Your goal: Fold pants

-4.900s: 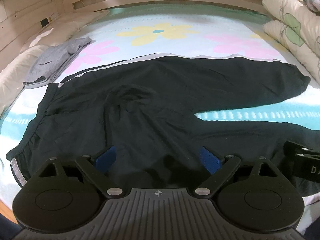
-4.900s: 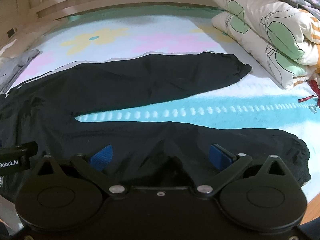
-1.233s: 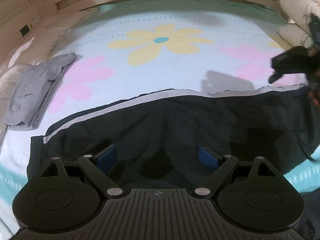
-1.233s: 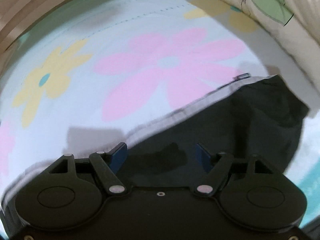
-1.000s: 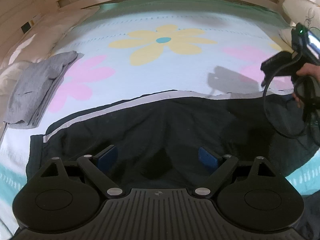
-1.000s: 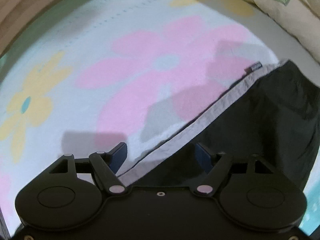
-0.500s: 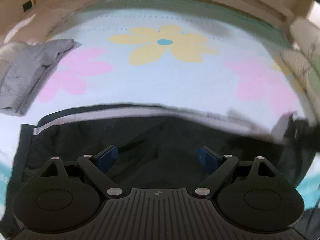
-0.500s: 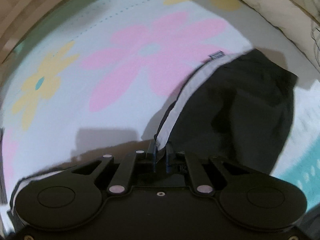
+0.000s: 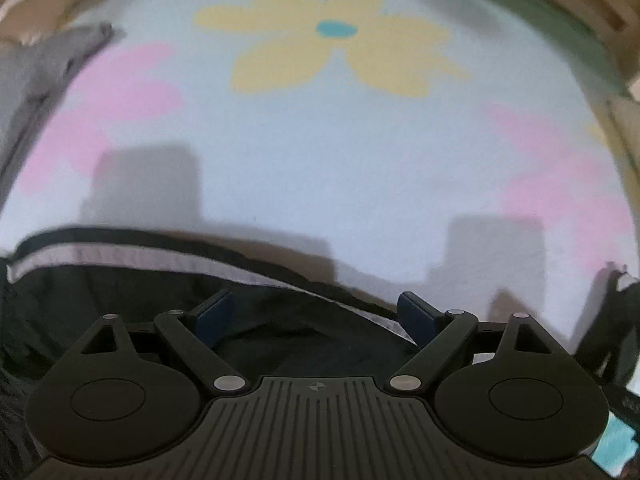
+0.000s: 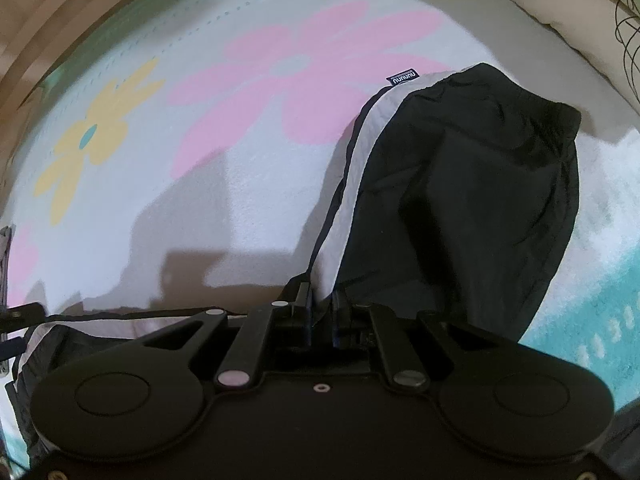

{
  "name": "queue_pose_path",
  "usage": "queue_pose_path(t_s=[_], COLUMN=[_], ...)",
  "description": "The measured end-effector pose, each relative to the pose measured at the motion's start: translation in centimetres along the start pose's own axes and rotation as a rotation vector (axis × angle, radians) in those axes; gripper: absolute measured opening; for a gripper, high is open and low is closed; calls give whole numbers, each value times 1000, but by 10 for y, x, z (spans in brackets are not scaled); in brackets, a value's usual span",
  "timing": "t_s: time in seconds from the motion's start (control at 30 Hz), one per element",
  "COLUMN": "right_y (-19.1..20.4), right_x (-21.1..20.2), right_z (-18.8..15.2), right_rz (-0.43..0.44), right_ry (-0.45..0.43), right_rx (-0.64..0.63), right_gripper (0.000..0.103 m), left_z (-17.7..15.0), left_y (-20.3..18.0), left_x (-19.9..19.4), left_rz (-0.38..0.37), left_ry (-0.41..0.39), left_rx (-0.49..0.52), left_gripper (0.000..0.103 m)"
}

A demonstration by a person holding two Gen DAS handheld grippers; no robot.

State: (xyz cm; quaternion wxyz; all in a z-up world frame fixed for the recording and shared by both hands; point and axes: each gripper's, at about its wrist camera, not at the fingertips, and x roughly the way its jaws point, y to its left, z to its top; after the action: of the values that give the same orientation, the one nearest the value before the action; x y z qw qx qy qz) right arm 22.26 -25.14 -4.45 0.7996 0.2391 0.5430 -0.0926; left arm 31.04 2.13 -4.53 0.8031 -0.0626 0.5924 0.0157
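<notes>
Black pants with a grey side stripe [image 9: 120, 258] lie on a flowered bed sheet [image 9: 328, 152]. In the left wrist view my left gripper [image 9: 316, 314] is open, its blue pads either side of the pants' striped edge [image 9: 280, 320]. In the right wrist view my right gripper [image 10: 322, 312] is shut on the pants' striped edge [image 10: 348, 216]. The leg end [image 10: 472, 184] with a small label [image 10: 402, 78] lies on the sheet beyond the fingers.
A folded grey garment [image 9: 44, 68] lies at the far left of the bed. Stacked printed pillows [image 10: 568, 12] sit at the right. A wooden headboard [image 10: 60, 12] runs along the back. The left gripper's edge [image 10: 16, 320] shows at the right wrist view's left.
My right gripper has shut on the striped edge of the pants leg. My left gripper stays open and has moved forward, so more sheet and less of the pants shows.
</notes>
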Motion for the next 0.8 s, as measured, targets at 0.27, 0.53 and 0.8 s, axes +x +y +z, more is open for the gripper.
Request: queue_pose_path(t_s=[0.27, 0.53, 0.8], right_y=[0, 0, -7], right_x=[-1, -5, -73], right_z=[-1, -9, -31], right_rz=[-1, 27, 92], right_ry=[-2, -22, -90], right_rx=[-14, -6, -15], right_gripper=[15, 15, 15], left_z=[1, -21, -89], left_y=[16, 24, 19], left_x=[31, -13, -123], left_rz=[-85, -110, -72], left_ry=[132, 5, -204], left_rx=[-155, -164, -24], left_gripper=[13, 3, 3])
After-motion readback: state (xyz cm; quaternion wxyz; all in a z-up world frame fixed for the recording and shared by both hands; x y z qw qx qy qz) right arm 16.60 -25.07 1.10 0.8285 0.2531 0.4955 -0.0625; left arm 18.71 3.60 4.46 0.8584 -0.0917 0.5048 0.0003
